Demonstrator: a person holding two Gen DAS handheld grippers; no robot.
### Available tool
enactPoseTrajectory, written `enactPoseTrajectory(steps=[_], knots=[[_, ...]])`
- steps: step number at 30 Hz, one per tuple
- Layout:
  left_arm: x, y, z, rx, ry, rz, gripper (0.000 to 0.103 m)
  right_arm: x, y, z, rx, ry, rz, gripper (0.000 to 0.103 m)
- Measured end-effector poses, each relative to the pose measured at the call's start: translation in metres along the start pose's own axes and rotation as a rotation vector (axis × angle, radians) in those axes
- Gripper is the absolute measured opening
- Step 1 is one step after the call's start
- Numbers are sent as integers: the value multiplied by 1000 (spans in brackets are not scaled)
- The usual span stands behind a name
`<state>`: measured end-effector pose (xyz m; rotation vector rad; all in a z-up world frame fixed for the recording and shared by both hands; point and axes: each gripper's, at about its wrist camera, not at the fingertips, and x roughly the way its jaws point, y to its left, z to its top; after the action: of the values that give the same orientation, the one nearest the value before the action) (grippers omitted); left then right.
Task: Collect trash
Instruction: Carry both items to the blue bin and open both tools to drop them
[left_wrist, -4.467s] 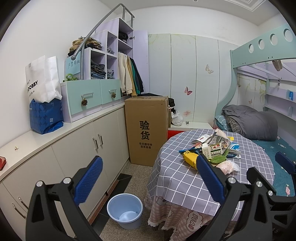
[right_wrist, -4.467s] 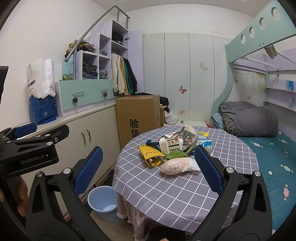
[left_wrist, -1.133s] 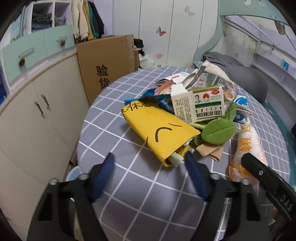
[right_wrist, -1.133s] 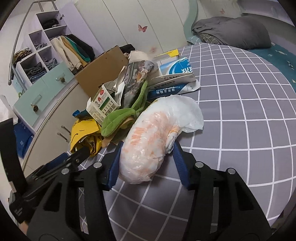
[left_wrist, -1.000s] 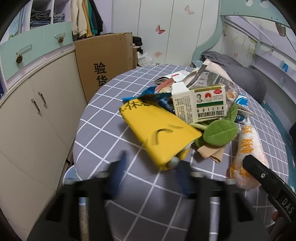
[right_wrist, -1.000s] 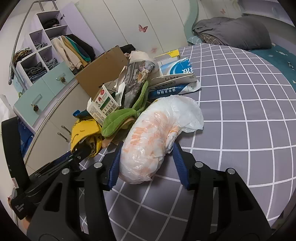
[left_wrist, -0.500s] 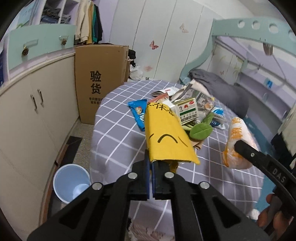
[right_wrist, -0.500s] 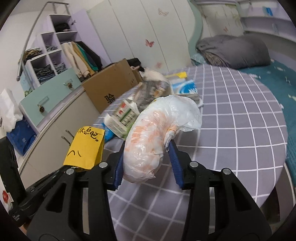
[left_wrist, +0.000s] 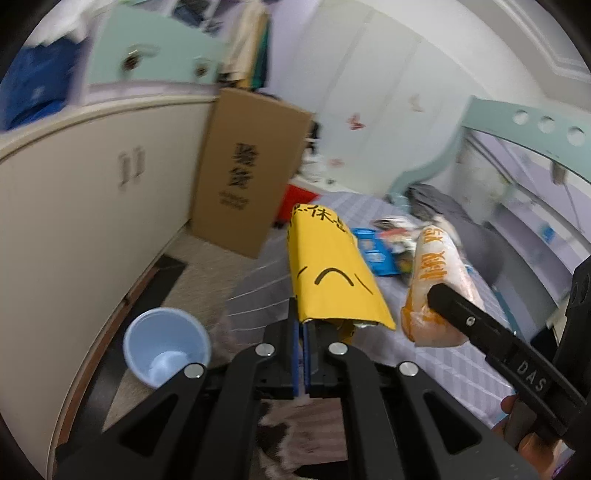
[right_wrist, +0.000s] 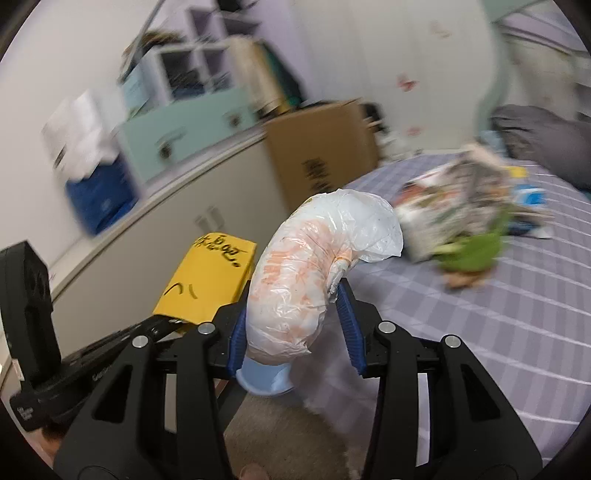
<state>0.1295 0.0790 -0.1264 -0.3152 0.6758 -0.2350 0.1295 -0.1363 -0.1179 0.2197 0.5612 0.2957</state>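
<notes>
The left gripper pinched a flat yellow paper bag with black writing. The right gripper squeezed a soft, crinkly plastic bag with orange print. A round blue bucket sat at 8 o'clock.

A tall cardboard box printed with dark characters stands on the floor against cream cabinet doors. Above them sit mint green drawers and a blue bag. A grey blanket lies heaped on the bed beyond the checked desk.
</notes>
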Motion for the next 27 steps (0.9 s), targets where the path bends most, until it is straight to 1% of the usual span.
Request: enactPoseTrajectory(steps=[2,3,4,5,6,7,8,11,13,15,16,17,19,20,21,22,24,25,27], knots=[[1,24,0,-40,12,41,1,25,18,-7,-37,47,51,43],[4,42,-1,-69,25,86,2,36,25,-10,-50,68,71,43],[8,57,-2,-97,38,112,1,53,36,-14,-76,102,94,43],[10,68,0,-118,47,126,1,65,44,-17,-90,121,109,43],[14,87,-1,-156,62,156,1,76,52,-21,-102,143,122,43],[17,97,-2,-173,68,177,1,95,59,-24,-116,180,136,43],[22,112,-3,-198,79,215,1,106,67,-30,-120,200,151,43],[34,144,-6,-239,89,311,1,145,83,-39,-146,259,166,43],[43,162,-5,-249,94,358,1,176,90,-43,-141,298,184,46],[55,179,-5,-262,111,394,1,200,99,-50,-146,315,198,59],[63,187,-4,-269,116,404,1,219,101,-53,-143,322,206,65],[68,191,-4,-271,120,409,1,230,103,-56,-152,323,203,74],[84,203,-4,-271,150,438,1,254,105,-61,-189,335,166,75],[93,208,-4,-277,166,443,1,267,104,-66,-197,371,144,75],[97,211,-5,-281,177,439,1,273,102,-68,-185,391,142,75],[102,213,-5,-284,187,432,1,274,100,-69,-174,394,143,76],[108,217,-9,-280,195,428,2,270,101,-70,-186,369,124,83],[111,217,-12,-278,201,427,2,266,101,-71,-194,356,103,83],[121,220,-15,-280,217,421,2,263,98,-72,-207,348,92,84]])
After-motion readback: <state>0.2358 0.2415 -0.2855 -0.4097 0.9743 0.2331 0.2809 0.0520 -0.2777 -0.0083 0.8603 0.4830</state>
